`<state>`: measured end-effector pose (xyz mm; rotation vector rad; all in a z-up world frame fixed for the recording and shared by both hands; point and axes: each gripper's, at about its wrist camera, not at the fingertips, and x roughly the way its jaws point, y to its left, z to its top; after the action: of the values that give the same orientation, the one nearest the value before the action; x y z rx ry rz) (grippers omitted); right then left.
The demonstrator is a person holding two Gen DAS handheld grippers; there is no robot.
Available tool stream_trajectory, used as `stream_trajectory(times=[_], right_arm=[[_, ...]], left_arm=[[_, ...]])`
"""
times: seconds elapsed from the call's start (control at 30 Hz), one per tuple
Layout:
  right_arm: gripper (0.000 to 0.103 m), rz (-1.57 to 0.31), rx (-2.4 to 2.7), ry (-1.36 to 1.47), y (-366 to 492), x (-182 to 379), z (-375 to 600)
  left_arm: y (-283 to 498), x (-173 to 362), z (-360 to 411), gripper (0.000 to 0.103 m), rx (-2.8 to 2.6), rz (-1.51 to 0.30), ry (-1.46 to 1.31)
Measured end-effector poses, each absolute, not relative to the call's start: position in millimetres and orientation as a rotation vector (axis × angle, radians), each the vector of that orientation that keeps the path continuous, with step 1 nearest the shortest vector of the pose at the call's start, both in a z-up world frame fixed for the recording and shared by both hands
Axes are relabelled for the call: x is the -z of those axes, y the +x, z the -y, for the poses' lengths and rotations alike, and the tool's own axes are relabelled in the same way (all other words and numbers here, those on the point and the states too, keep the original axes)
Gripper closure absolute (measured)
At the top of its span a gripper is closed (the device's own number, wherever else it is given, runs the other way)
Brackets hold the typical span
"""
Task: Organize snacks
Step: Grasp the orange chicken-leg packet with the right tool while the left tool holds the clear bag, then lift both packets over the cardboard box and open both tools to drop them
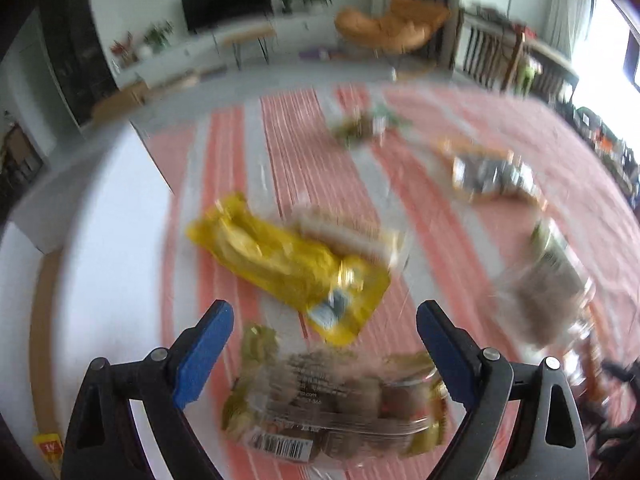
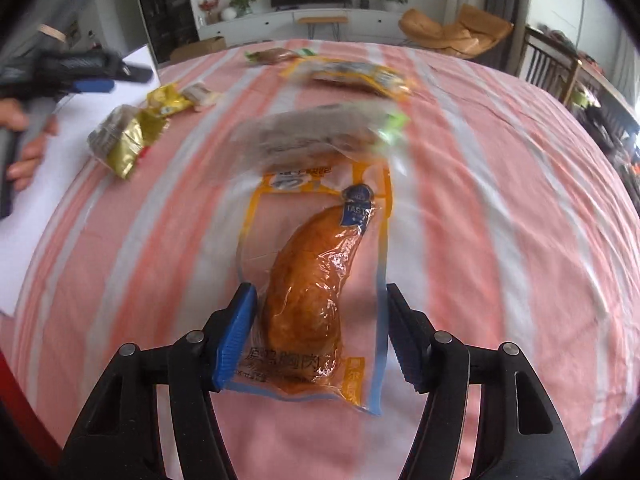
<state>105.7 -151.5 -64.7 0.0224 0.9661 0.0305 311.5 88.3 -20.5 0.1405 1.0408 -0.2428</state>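
Observation:
My right gripper (image 2: 320, 324) hangs low over a clear, orange-trimmed pack of chicken breast (image 2: 312, 280) lying flat on the pink striped cloth (image 2: 500, 240). Its pads stand at the pack's two long edges; the pack is not crumpled. My left gripper (image 1: 324, 356) is open above a clear pack of brown round snacks with gold ends (image 1: 332, 404), with a yellow packet (image 1: 288, 268) just beyond. In the right wrist view the left gripper (image 2: 120, 78), held by a hand (image 2: 28, 148), hovers at the far left near that gold-ended pack (image 2: 120, 140).
A grey-brown pack with a green corner (image 2: 316, 136) lies just past the chicken pack. Farther back are an orange-edged pack (image 2: 352, 74) and a green-brown one (image 2: 276, 56). A small beige packet (image 2: 202, 94) sits by the yellow one. A white sheet (image 2: 48, 208) covers the table's left side.

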Motion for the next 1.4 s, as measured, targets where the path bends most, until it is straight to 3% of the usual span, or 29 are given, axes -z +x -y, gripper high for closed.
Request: stream_trajectory(times=[0.3, 0.47, 0.6, 0.9, 0.97, 1.13, 1.23, 1.3, 1.4], right_arm=[[0.036, -0.934, -0.039, 0.049, 76.6, 66.3, 196.0], [0.024, -0.966, -0.088, 0.091, 79.9, 64.5, 196.2], [0.018, -0.99, -0.104, 0.129, 74.0, 63.7, 203.0], [0.014, -0.989, -0.145, 0.21, 63.9, 50.7, 212.6], [0.009, -0.976, -0.151, 0.274, 65.8, 41.1, 222.0], [0.008, -1.041, -0.072, 0.417, 86.5, 40.7, 248.4], [0.008, -1.122, -0.076, 0.334, 110.4, 52.5, 227.8], [0.002, -1.171, -0.075, 0.226, 123.3, 63.0, 204.7], [0.007, -1.171, -0.023, -0.028, 127.8, 71.3, 169.4]], left_arm=[[230.8, 14.1, -108.3, 0.01, 0.393, -1.21, 0.05], [187.1, 6.0, -113.8, 0.009, 0.44, -1.245, -0.06], [161.6, 11.3, -95.9, 0.009, 0.552, -1.353, 0.13], [156.2, -23.4, -72.1, 0.008, 0.498, -1.02, 0.412], [169.7, -8.5, -62.4, 0.008, 0.51, -1.019, 0.471], [185.4, 22.6, -56.5, 0.008, 0.529, -1.098, 0.475], [180.0, 31.6, -63.4, 0.008, 0.51, -1.113, 0.465], [176.1, 32.9, -68.8, 0.008, 0.498, -1.124, 0.447], [170.5, 33.2, -75.0, 0.013, 0.465, -1.129, 0.396]])
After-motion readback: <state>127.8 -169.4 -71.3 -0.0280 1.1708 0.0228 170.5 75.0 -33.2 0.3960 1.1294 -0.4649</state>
